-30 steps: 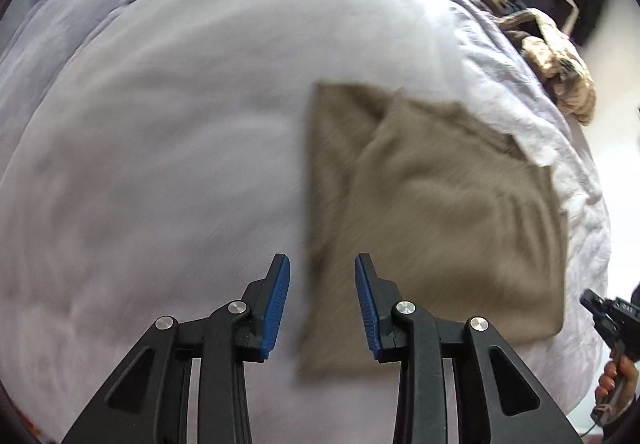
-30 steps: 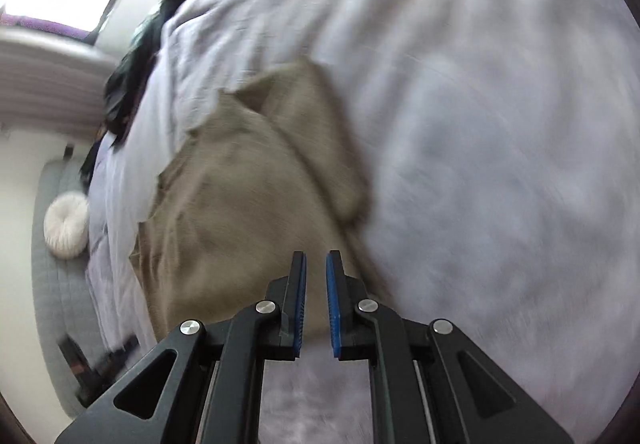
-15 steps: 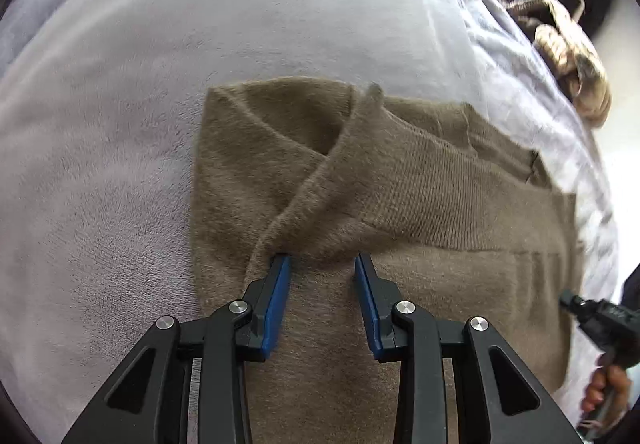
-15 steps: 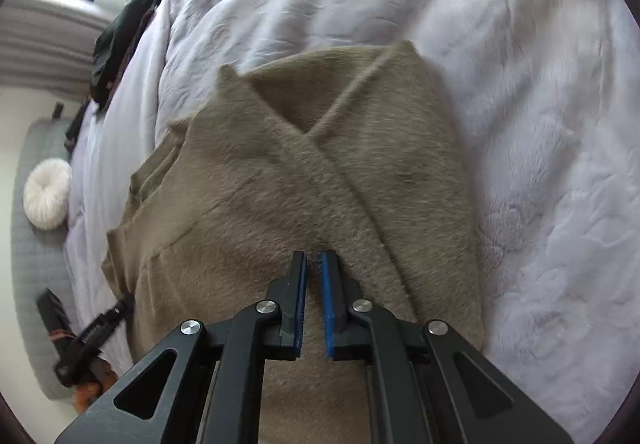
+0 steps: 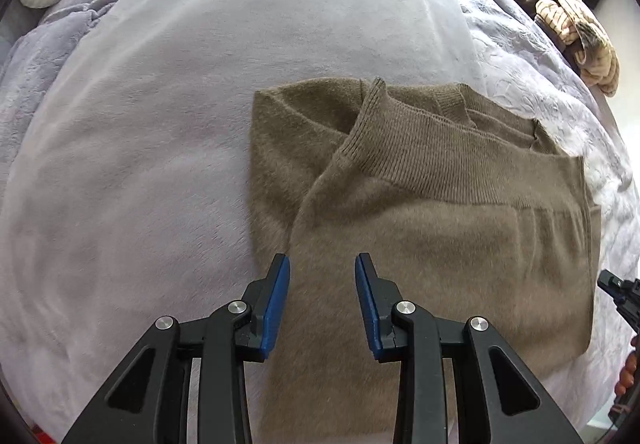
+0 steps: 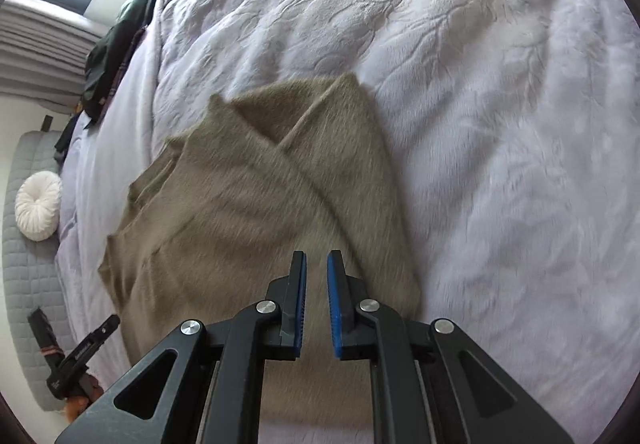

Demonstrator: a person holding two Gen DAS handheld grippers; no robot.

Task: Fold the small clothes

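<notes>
— Where's the sweater?

— The olive-brown knit sweater lies folded on the lilac plush blanket over the bed, sleeves crossed on top.

— And the tools?

— The left hand-held gripper hovers at its near left edge, jaws wide apart, empty. The right hand-held gripper shows a narrow gap, holding nothing.

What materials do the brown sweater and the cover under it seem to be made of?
Sweater: soft knit, probably wool or a blend; fuzzy nap on the body and ribbed bands at the edges.
Cover: pale lilac plush, likely synthetic fleece; short pile, with an embossed leaf pattern in the right wrist view.
</notes>
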